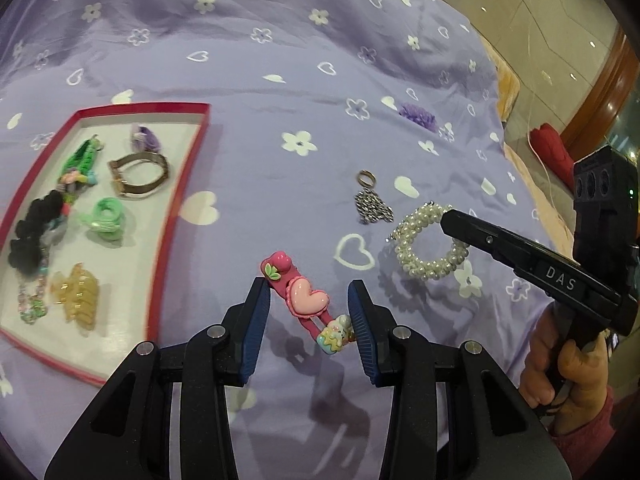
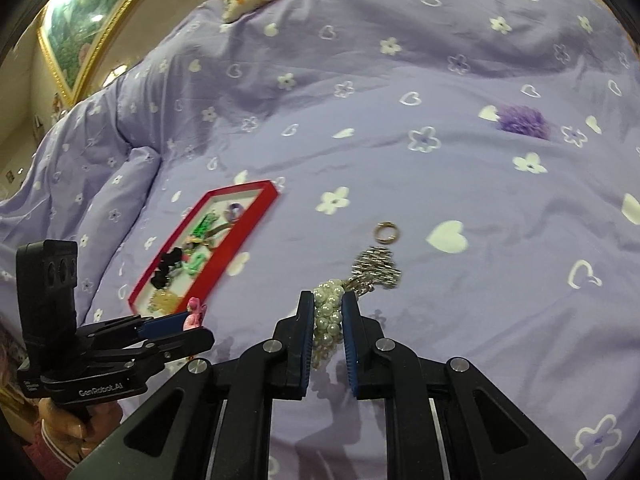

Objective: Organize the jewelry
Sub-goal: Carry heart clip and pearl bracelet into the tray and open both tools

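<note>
Left wrist view: left tool [image 1: 309,312] clamping pink hair clip [image 1: 305,300] endwise, long axis slanting upper-left to lower-right

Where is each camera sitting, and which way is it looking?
Left wrist: on the left gripper, looking down along its fingers at the pink heart hair clip it holds; the other hand shows.
Right wrist: on the right gripper, looking down at the white pearl bracelet it grips; the left gripper shows.
Both see the red-rimmed tray, silver chain and purple quilt.
</note>
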Tool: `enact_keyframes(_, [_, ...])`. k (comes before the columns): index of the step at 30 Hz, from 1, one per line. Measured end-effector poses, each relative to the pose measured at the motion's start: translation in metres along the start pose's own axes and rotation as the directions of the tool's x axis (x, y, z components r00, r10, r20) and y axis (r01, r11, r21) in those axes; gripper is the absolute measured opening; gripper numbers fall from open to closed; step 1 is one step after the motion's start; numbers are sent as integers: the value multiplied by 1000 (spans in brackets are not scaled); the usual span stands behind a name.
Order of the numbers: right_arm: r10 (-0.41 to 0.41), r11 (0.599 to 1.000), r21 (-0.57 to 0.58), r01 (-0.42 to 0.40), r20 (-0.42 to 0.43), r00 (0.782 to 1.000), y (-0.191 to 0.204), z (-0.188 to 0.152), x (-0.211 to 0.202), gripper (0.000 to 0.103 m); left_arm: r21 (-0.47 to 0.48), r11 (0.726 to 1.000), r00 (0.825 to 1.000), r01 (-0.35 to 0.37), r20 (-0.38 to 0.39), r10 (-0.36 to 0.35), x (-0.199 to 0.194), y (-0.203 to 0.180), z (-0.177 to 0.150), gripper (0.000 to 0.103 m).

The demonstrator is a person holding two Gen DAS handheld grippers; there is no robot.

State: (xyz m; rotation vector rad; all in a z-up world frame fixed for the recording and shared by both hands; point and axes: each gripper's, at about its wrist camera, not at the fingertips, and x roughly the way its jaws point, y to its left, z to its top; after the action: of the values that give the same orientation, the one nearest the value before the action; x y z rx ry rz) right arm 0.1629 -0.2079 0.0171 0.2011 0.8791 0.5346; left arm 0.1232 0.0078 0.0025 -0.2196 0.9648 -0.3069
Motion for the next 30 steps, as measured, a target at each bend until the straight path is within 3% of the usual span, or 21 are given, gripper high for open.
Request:
enact_keyframes(15, [90, 990, -104, -92, -25, 996, 68, 18, 32, 13, -124, 990, 993, -73, 84, 83, -44, 71, -1, 38])
enact_keyframes(30, [181, 966, -176, -190, -64, 981, 133, 34, 75, 13, -214, 967, 979, -140, 115, 167, -69, 136, -2, 39])
